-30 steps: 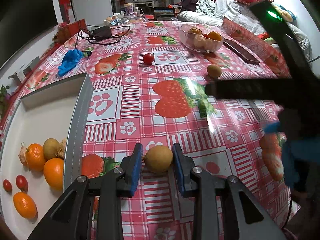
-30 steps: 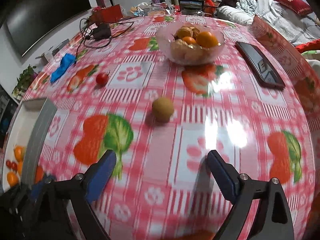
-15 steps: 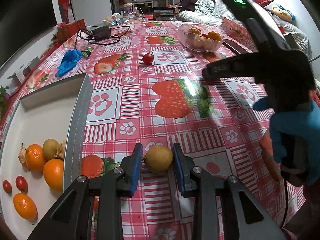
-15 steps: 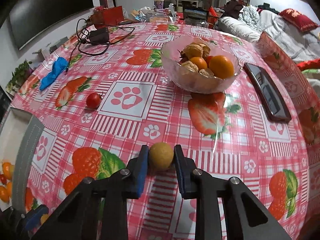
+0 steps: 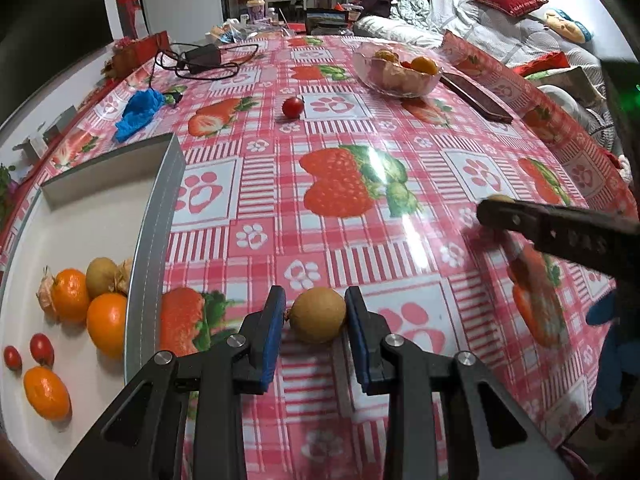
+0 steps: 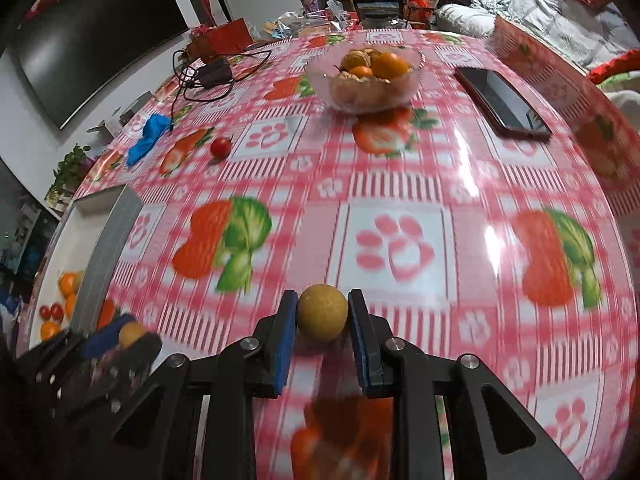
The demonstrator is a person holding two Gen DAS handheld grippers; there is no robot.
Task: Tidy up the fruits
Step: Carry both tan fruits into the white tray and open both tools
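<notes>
Right gripper (image 6: 322, 314), wide open second ago ahead of brown fruit (image 6: 322, 312), now clamps it between pads and we lift it off tabletop (image 6: 400, 200); background blur suggests travel. Left gripper (image 5: 316, 316) unchanged: pads hug second fruit (image 5: 317, 314), resting on tabletop. We judge both picks secured; next, carry left to tray (image 5: 154, 216), beside left gripper.

Two low wrist views, shared tablecloth (image 5: 360, 208)
</notes>
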